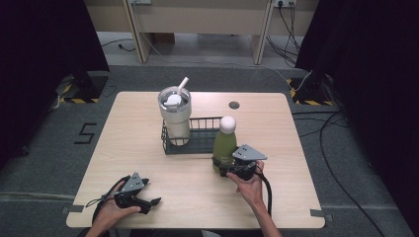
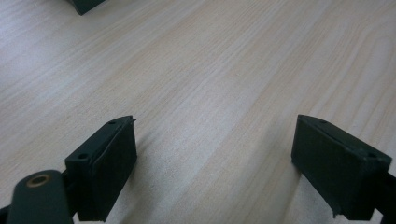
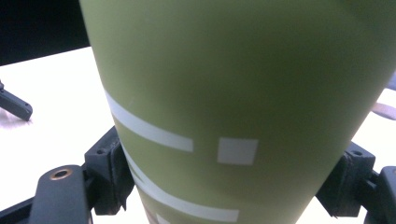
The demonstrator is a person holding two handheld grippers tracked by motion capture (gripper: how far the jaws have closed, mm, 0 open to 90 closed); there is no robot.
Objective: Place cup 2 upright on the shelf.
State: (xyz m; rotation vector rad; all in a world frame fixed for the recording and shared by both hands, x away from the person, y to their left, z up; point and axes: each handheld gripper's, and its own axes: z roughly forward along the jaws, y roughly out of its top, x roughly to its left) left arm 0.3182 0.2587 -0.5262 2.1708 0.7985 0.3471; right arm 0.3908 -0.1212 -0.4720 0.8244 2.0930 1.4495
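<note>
The right tool (image 1: 228,169) pinches the green bottle (image 1: 225,146), which stands just beside the wire basket (image 1: 203,140) holding a tumbler (image 1: 175,114); the left tool (image 1: 148,203) is spread over the bare bench (image 1: 148,163).

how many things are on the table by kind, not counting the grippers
Bottles: 1, the green bottle
Tumblers: 1, the white tumbler with a straw
Baskets: 1, the dark wire basket
Total: 3

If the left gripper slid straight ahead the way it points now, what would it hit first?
Probably nothing soon: the open left gripper faces bare light wooden table. Only a dark corner, possibly the black wire basket, lies far ahead, off-line.
</note>
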